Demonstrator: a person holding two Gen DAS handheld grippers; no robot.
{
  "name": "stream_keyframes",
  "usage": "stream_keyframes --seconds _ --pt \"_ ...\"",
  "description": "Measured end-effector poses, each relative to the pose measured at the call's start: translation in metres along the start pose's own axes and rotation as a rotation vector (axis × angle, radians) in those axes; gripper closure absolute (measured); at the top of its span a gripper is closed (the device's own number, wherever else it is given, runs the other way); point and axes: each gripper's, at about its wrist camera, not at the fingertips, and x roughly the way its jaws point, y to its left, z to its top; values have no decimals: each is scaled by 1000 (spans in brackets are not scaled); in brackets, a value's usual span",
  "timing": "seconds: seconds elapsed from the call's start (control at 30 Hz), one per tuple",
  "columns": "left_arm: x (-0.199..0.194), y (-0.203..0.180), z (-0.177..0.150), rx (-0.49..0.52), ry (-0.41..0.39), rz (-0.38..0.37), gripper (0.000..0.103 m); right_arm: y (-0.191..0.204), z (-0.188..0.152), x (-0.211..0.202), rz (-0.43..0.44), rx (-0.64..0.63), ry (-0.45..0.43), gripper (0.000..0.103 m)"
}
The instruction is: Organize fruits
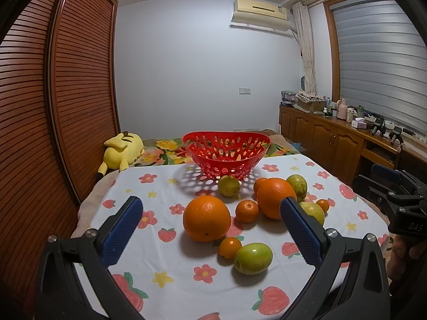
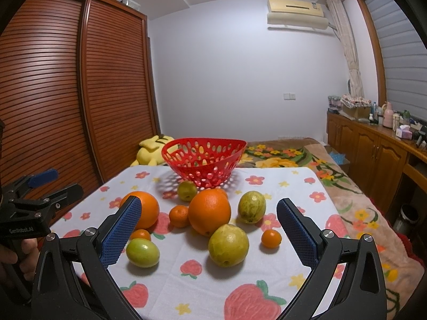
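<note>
Fruit lies loose on a flowered cloth point(image 1: 170, 272) in front of a red basket point(image 1: 226, 154), which stands with no fruit that we can see inside it. We hold both claws released above the near edge of the cloth, gripping nothing.

Our left gripper point(image 1: 210, 213) hangs with its blue pads point(image 1: 121, 229) spread wide; between them, seen from its camera, sits a large orange point(image 1: 206, 218), well short of the basket. A small tangerine point(image 1: 230, 247) touches a green fruit point(image 1: 253, 258) just nearer to us than that orange. A second large orange point(image 1: 276, 198) lies to the right, closer to the basket, with another tangerine point(image 1: 247, 210) between the two oranges. A yellow-green lemon point(image 1: 229, 186) rests just before the basket's base.

Our right gripper point(image 2: 209, 214) is likewise spread, its pads point(image 2: 297, 233) apart. From its camera, a pale green guava point(image 2: 228, 245) sits nearest, with a tiny tangerine point(image 2: 271, 238) to its right and a mottled green fruit point(image 2: 251, 206) beyond, toward the basket. The left pad hides part of an orange.

Beyond the basket, a yellow plush toy point(image 1: 121, 148) lies on a bed beside a slatted wardrobe point(image 1: 66, 93).
</note>
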Motion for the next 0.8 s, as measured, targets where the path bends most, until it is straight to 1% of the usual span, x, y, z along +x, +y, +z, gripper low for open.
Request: stream_keyframes --seconds 0.17,0.43,0.8 --pt "5 1 -4 -3 16 1 0 1 -1 3 0 1 8 0" --pt "24 7 -18 -9 43 8 0 -7 -13 12 -12 9 37 0" --pt "59 10 -42 -19 164 -61 0 -24 -34 38 -26 11 110 4"
